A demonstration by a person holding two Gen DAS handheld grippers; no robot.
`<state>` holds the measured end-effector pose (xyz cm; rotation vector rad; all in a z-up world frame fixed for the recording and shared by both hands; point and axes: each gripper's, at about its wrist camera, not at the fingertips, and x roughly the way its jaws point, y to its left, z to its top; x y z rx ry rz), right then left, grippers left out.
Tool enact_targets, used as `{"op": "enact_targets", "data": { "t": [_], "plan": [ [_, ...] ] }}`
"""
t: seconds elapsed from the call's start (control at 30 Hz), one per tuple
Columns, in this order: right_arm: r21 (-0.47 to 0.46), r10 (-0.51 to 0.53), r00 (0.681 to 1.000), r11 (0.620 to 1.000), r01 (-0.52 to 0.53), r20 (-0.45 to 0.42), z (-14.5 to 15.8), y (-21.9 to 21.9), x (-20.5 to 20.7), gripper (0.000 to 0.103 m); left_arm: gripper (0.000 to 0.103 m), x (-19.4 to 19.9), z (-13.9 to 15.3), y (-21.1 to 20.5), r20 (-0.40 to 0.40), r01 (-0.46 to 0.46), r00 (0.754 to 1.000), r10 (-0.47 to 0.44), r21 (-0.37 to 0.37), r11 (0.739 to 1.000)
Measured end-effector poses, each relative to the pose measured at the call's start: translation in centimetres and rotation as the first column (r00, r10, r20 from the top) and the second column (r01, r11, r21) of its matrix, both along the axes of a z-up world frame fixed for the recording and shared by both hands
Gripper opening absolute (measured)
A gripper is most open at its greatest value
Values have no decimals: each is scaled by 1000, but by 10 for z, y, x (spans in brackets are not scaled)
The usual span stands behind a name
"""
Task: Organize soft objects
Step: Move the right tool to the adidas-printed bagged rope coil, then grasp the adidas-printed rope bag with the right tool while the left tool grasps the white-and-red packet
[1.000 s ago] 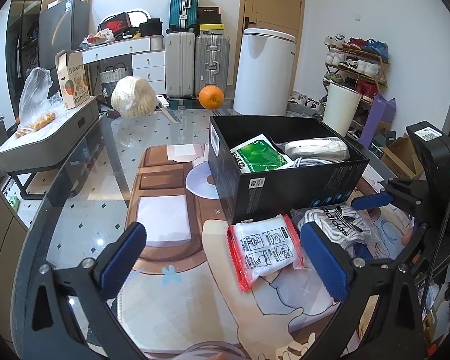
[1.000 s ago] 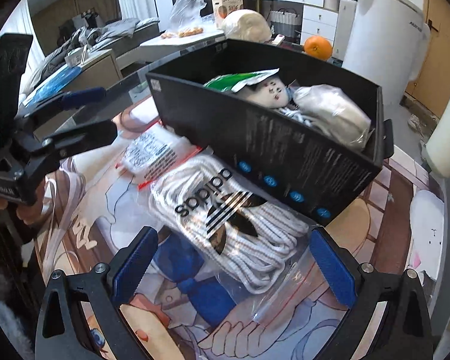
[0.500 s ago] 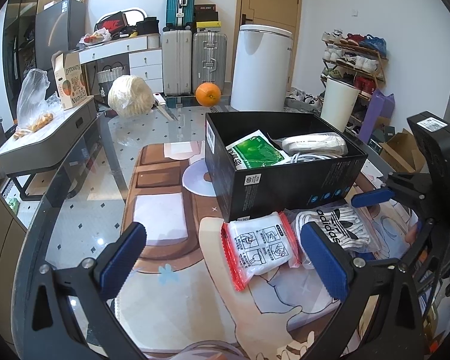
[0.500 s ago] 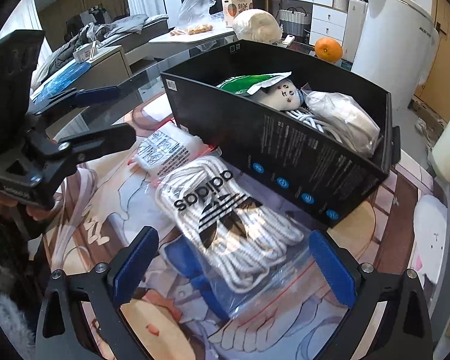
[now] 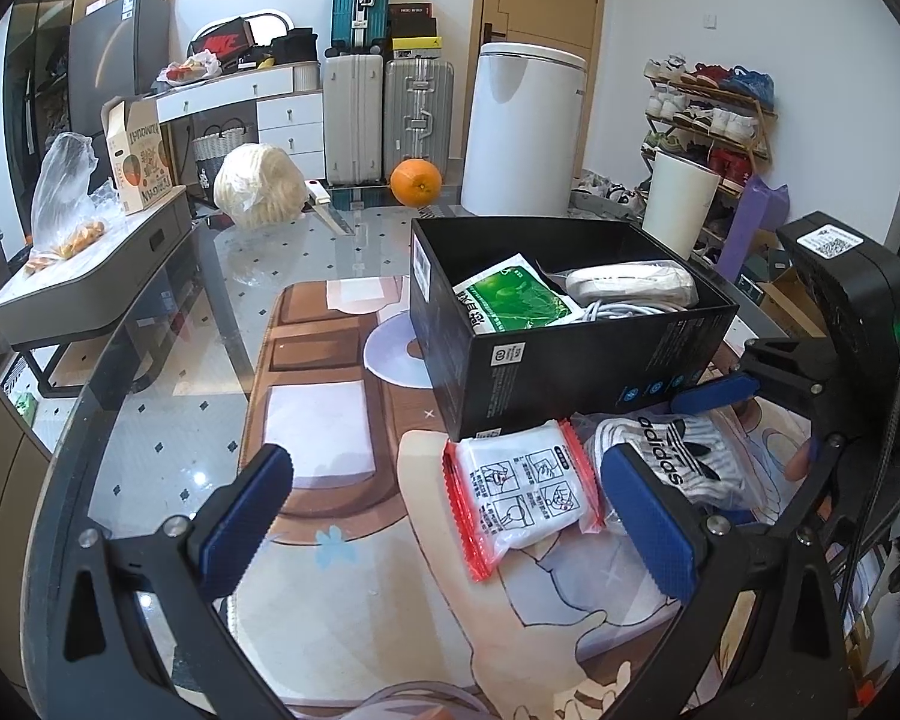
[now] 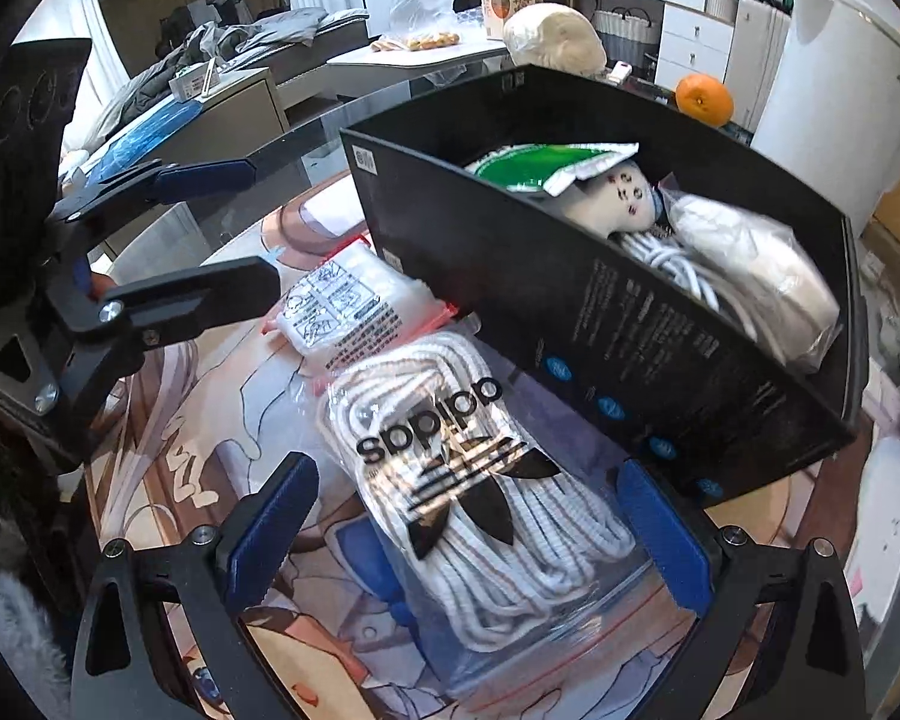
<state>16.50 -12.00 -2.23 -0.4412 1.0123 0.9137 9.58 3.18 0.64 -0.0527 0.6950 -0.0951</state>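
A: Left wrist view, item by item?

B: Left gripper (image 5: pixel 447 513): jaws wide apart, holding nothing, hovering over the mat (image 5: pixel 342 576). Red-edged pack (image 5: pixel 522 498): flat on mat, lying partly between the blue pads, touching neither; its far corner tucked under the box (image 5: pixel 570 354). Sock bag (image 5: pixel 678 462): just right of pack, partly masked by the right-hand pad (image 5: pixel 651 519). Right gripper (image 5: pixel 750 414): seen side-on at the edge, upper finger only; jaw gap not readable here.

A: Inside the box?

B: Green pouch (image 5: pixel 516 300), white bundle (image 5: pixel 630 282), cable (image 5: pixel 624 309); lower contents hidden by the wall. Beyond, on glass table (image 5: pixel 162 420): orange (image 5: pixel 415 181), wrapped white lump (image 5: pixel 258 185).

A: Right wrist view?

B: Right gripper (image 6: pixel 468 531): jaws spread wide, empty, straddling sock bag (image 6: pixel 468 480) with no contact visible; bag's near end cut off by the gripper frame. Pack (image 6: pixel 348 306): beside the bag, far end hidden behind the box (image 6: pixel 600 324) corner. Left gripper (image 6: pixel 264 228): fingers apart, nothing between them. In box: pouch (image 6: pixel 546 165), plush (image 6: pixel 618 198) half buried, bundle (image 6: pixel 756 276), cable (image 6: pixel 678 264). Holding hand mostly hidden behind the left gripper.
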Motion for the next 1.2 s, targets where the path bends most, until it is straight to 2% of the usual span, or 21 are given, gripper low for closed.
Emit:
{"op": "enact_targets", "data": {
  "t": [0.33, 0.4, 0.47, 0.6, 0.83, 1.07, 1.2],
  "plan": [
    [21, -9, 1000, 1000, 9, 1, 0, -9, 0, 101, 103, 0, 0, -1, -5, 1, 1000, -1, 3, 1000],
    [23, -14, 1000, 1000, 13, 11, 0, -8, 1, 97, 103, 0, 0, -1, -9, 2, 1000, -2, 5, 1000],
    [19, -19, 999, 1000, 18, 34, 1, -8, -2, 86, 103, 1, -1, -1, -10, 2, 1000, -2, 5, 1000],
    [26, -39, 997, 999, 37, 63, 2, -12, -9, 78, 103, 1, -1, -1, -11, 1, 1000, -1, 6, 1000],
    [42, -127, 987, 991, 124, 98, 3, -29, -30, 54, 103, 2, -3, -1, -27, -3, 1000, 3, 8, 1000],
    [74, -227, 970, 972, 221, 82, 7, -50, -43, 46, 103, 6, -8, -8, -67, 5, 998, -3, 22, 1000],
    [75, -261, 962, 964, 256, 78, 9, -58, -49, 45, 103, 13, -13, -14, -109, 7, 994, -3, 36, 999]
  ]
}}
